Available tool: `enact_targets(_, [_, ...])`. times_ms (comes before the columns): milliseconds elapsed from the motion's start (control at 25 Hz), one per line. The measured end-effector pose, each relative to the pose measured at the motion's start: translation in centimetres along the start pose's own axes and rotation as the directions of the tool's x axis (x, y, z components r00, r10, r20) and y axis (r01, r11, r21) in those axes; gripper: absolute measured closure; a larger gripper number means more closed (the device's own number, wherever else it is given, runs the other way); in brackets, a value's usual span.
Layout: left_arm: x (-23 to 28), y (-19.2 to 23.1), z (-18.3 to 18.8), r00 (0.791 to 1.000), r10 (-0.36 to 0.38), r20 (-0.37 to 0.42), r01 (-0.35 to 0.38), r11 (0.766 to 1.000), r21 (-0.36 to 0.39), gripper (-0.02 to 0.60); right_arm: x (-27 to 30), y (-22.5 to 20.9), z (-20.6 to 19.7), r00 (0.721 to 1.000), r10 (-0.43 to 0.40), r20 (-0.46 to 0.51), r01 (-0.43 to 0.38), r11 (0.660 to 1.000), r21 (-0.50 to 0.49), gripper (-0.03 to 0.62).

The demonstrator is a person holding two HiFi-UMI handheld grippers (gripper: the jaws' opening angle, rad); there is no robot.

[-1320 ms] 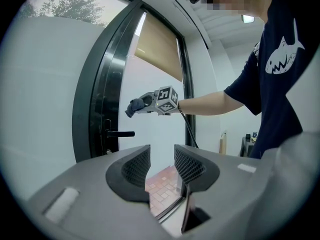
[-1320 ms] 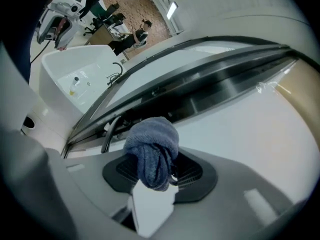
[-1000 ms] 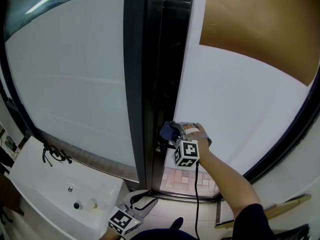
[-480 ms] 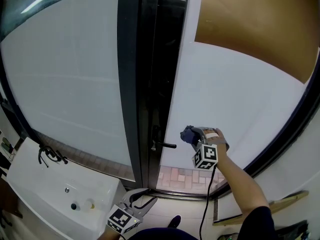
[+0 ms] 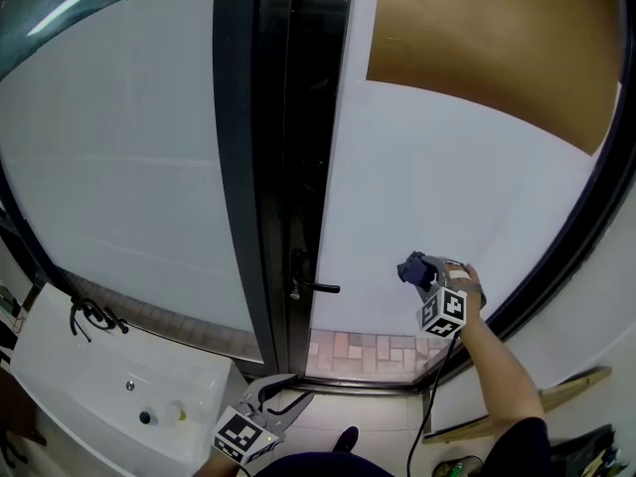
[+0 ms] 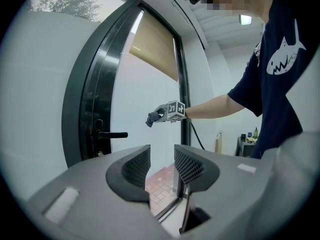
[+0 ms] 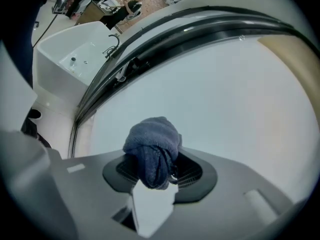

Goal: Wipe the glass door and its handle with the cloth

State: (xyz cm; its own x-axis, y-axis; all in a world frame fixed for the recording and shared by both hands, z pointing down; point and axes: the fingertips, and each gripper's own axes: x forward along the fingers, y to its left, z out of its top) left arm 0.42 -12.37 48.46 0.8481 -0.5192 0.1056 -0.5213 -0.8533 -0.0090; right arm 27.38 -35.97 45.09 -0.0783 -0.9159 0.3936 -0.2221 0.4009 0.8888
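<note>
Looking like a washroom corner indoors, going by the white sink (image 5: pixel 94 371) with black tap (image 5: pixel 91 316) beside the black-framed frosted glass door (image 5: pixel 437 187), the tan blind (image 5: pixel 477 38) above and the brick paving (image 5: pixel 363 351) beyond.

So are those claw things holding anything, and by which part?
The right gripper grips a bunched blue cloth by its gathered end; the wad bulges beyond the jaws. The left gripper is open, empty.

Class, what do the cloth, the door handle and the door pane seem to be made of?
Cloth: fuzzy dark-blue pile, probably terry or microfibre. Handle: smooth matte black, likely coated metal. Pane: milky, even surface, apparently frosted glass.
</note>
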Motion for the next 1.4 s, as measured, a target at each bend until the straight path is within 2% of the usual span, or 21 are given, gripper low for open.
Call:
enact_targets(120, [-0.1,0.0,-0.2,1.0,-0.001,-0.008,0.001,1.0,-0.004,0.436,-0.3,-0.2,-0.3,1.0,-0.003,0.004,0.003,0.998,0.063,0.429])
enact_targets(200, [-0.2,-0.1,-0.2,1.0,0.002,-0.005,-0.002,1.0,-0.003,0.436,-0.7,-0.4,0.8,0.999,-0.001,0.039,-0.004,0.993,0.12,0.429])
enact_targets(320, [-0.5,0.0,-0.3,1.0,0.013,-0.006,-0.013,1.0,0.001,0.436,-1.1,-0.4,4.3,0.992,0.013,0.125,-0.037,0.981,0.192,0.43])
enact_targets(440, [-0.8,0.2,-0.3,1.0,0.025,-0.007,-0.025,1.0,-0.001,0.436,-0.8,-0.3,9.1,0.975,0.033,0.219,-0.08,0.974,0.211,0.429])
enact_targets(680, [-1.3,0.6,-0.2,0.999,0.046,-0.008,-0.046,0.999,0.0,0.436,0.1,0.6,18.9,0.932,0.078,0.353,-0.137,0.98,0.145,0.43])
enact_targets(960, [-1.2,1.2,0.4,0.998,0.064,0.001,-0.064,0.998,0.007,0.436,2.7,2.8,26.2,0.899,0.156,0.41,-0.198,0.978,0.06,0.429])
enact_targets(1120, [-1.1,1.3,0.6,0.998,0.066,0.003,-0.066,0.998,0.009,0.436,4.5,4.5,28.0,0.901,0.191,0.389,-0.217,0.976,0.023,0.43])
enact_targets(1280, [-1.3,1.5,0.4,0.997,0.074,0.0,-0.074,0.997,0.002,0.436,5.9,5.7,27.5,0.905,0.213,0.368,-0.231,0.973,0.005,0.43])
enact_targets(1400, [-1.3,1.8,0.2,0.997,0.076,-0.003,-0.076,0.997,0.001,0.436,6.0,6.5,26.6,0.913,0.221,0.343,-0.214,0.975,-0.06,0.43])
